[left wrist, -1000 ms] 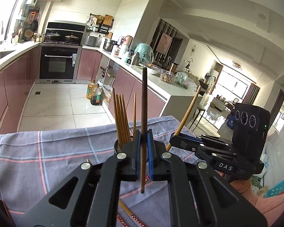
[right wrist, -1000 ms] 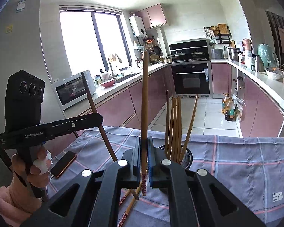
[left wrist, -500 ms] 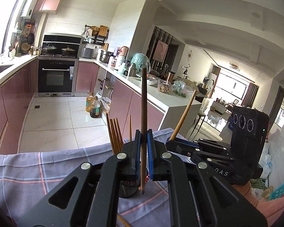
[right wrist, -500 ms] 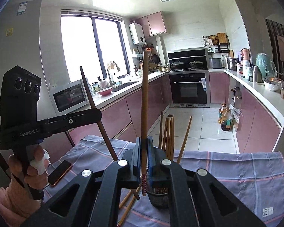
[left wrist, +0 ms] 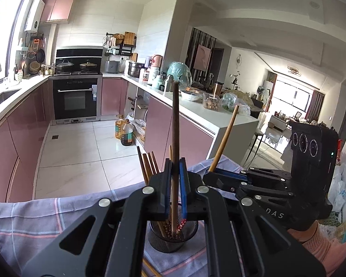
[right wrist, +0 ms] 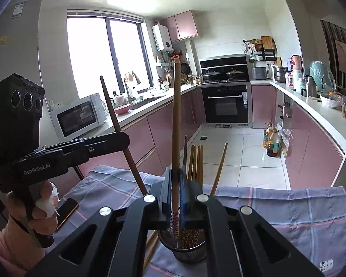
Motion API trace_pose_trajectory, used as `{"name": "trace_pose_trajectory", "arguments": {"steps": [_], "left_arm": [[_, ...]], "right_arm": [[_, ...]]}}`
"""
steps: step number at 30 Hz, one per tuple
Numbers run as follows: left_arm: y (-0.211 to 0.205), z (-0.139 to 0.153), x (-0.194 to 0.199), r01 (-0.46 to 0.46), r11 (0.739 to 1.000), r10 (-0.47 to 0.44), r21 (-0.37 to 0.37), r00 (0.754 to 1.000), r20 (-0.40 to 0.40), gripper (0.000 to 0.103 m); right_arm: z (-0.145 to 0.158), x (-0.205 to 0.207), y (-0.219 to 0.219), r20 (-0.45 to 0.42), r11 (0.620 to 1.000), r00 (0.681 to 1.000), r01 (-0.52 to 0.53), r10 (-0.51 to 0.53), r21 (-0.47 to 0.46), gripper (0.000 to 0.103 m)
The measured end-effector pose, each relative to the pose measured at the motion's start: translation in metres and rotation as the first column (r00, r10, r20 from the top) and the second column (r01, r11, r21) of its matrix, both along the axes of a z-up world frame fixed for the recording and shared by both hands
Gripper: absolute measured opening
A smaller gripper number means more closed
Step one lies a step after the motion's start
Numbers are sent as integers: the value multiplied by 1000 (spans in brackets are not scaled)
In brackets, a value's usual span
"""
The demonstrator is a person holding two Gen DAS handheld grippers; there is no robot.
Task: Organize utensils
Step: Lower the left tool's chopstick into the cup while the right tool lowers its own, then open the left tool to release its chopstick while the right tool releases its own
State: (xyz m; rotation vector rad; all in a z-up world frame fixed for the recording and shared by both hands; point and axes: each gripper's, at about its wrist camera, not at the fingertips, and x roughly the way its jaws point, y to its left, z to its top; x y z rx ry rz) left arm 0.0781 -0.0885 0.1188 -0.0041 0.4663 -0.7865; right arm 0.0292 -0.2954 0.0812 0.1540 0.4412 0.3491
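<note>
Dark chopstick (left wrist: 174, 138) stands upright, clamped in the shut left claw (left wrist: 174, 180), its tip over the mesh holder (left wrist: 166, 237) on the checked cloth (left wrist: 34, 219). Right claw (right wrist: 175, 184) is shut on a light chopstick (right wrist: 176, 127) above the same holder. Casing reads "GenRobot.AI".

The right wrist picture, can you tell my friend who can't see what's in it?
The right tongs are shut on a light wooden chopstick, held upright over a black mesh holder with more chopsticks in it. To the left, a hand holds the left tongs, shut on a dark chopstick. Beneath is a checked cloth, with a kitchen behind.
</note>
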Motion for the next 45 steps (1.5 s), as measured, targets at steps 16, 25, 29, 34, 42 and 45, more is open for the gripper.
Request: {"name": "trace_pose_trajectory", "arguments": {"steps": [16,25,29,34,42,45], "left_arm": [[-18,-43,26,30,987,-15,158,995,-95,7],[-21,-58,45,30,985,-4,172,989,-150,7],[-24,-60,54,16,986,12,168,987,-162,7],[-26,-64,67,4,988,25,156,982,-188,7],[-24,-74,77,-13,989,47,146,973,-227,8],[-24,-80,79,-16,990,51,140,968,-246,8]], "right_arm": [[-43,24,7,-139,1000,990,-9,5,-30,5],[-55,39,11,-195,999,981,-10,4,-34,6],[-56,45,12,-203,999,979,-1,-6,-36,6],[-59,55,11,-213,999,977,6,-13,-32,6],[-60,60,13,-217,1000,976,12,-17,-27,7],[-61,58,13,-218,1000,976,18,-23,-22,8]]}}
